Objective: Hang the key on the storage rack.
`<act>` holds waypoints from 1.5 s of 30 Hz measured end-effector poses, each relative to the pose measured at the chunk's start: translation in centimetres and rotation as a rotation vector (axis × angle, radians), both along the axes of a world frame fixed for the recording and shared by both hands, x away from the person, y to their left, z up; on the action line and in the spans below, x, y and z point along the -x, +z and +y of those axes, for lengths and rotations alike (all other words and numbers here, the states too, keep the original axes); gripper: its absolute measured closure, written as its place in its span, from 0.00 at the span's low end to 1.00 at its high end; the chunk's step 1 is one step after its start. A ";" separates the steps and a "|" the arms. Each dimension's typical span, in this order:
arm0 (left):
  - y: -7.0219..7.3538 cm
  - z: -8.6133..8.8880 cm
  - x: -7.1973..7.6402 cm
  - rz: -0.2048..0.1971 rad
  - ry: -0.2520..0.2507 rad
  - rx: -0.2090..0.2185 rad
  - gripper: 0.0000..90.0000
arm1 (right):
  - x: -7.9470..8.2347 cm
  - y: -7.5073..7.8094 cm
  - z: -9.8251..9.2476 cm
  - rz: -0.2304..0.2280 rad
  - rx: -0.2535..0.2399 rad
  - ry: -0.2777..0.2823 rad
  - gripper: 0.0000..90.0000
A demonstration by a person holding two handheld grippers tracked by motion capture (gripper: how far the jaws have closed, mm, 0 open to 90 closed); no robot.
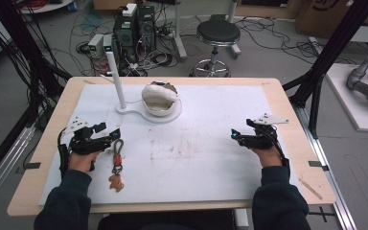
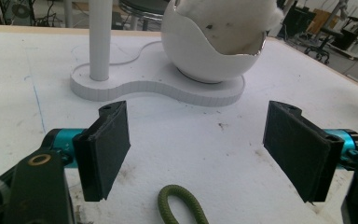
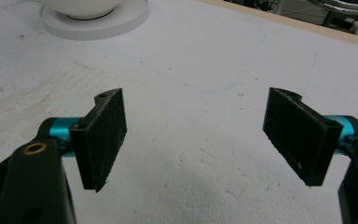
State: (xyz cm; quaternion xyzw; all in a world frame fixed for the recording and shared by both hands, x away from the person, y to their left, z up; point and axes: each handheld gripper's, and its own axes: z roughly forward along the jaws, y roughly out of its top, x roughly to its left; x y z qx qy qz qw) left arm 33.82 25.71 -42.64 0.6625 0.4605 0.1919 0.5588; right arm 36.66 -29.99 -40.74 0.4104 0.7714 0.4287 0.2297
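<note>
Your left tool [image 1: 109,135] sits just beside the keychain [image 1: 117,165], its jaws standing apart with nothing between the pads; in the left gripper view the green cord loop [image 2: 182,205] lies on the white mat just short of the gap between them. Your right tool [image 1: 239,138] is well apart from the keychain, on the far side of the bench [image 1: 287,110], jaws also wide apart over bare mat.

I judge you are at the approach step: the keychain is not yet gripped, and the egg-shaped stand [image 1: 160,99] with its white post [image 1: 115,79] looks like where it is meant to go.

The keychain lies flat, near the front-left part of the mat, nearer you than the stand. Its long axis runs from you toward the stand: the green loop end points away from you, toward the stand's post, and the brown charm [image 1: 116,182] points back at you, with the reddish clip between them.

For the next move, ease the left tool down and forward so the loop comes fully between the pads, then close across the cord rather than along it. Keep the loop open if it is to go over the post.
</note>
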 end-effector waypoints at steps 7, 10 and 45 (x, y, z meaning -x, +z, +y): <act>0.0 0.1 0.0 0.004 0.005 0.007 0.25 | 0.0 -0.1 0.2 0.004 0.008 0.002 0.24; 0.1 0.1 0.1 0.011 0.005 0.006 0.25 | 0.1 -0.3 0.2 0.008 0.012 0.008 0.24; -0.9 -4.9 3.4 0.348 0.014 -0.475 0.57 | 0.6 -0.4 0.3 0.012 0.032 0.035 0.26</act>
